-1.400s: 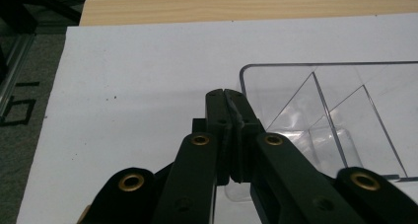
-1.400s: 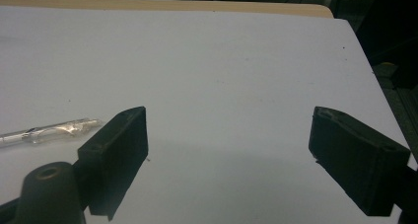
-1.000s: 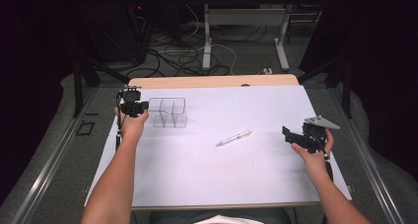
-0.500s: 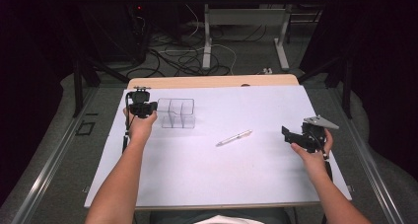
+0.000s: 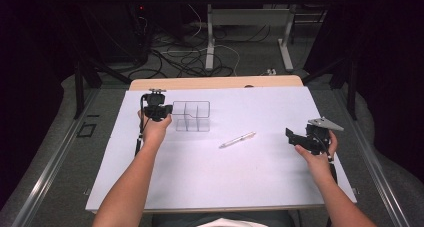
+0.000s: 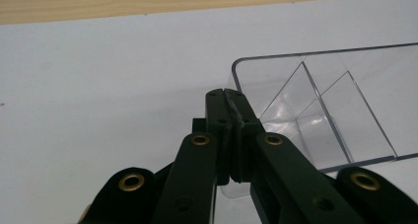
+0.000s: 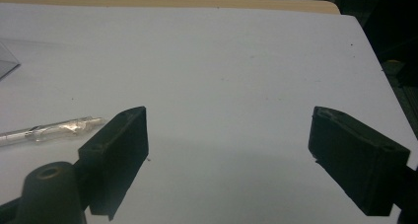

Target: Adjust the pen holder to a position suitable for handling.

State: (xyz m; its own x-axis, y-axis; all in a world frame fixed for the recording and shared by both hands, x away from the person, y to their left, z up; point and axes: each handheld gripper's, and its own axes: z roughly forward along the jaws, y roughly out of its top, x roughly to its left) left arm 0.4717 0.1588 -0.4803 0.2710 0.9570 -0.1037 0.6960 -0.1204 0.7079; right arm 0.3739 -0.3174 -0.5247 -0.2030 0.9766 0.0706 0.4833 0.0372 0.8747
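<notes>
On the white bench (image 5: 200,172), a clear plastic organizer (image 5: 192,117) with inner dividers stood toward the far left, and everything else lay in relation to it. The left gripper (image 5: 157,110) sat at the organizer's left end, gripped by the person's left hand (image 5: 154,129), with the forearm reaching up from the near edge. In the left gripper view its jaws were pressed tight together, clamped on the organizer's (image 6: 315,110) near rounded corner wall, the thin clear wall running between the two black tips. The dividers showed through the clear plastic just beyond the tips, splitting the organizer into compartments that held nothing visible.

To the right of the organizer and a little nearer the person, a clear pen (image 5: 237,139) lay on the bench at a slant, apart from the organizer and touched by neither gripper. Well to the right of the organizer, past the pen, the right gripper (image 5: 296,136) was held in the right hand (image 5: 317,152) above the bench, pointing back toward the pen. In the right gripper view its jaws stood wide apart with only bare bench (image 7: 236,76) between them, and the pen (image 7: 49,130) lay off to the side of one jaw, not between them.
</notes>
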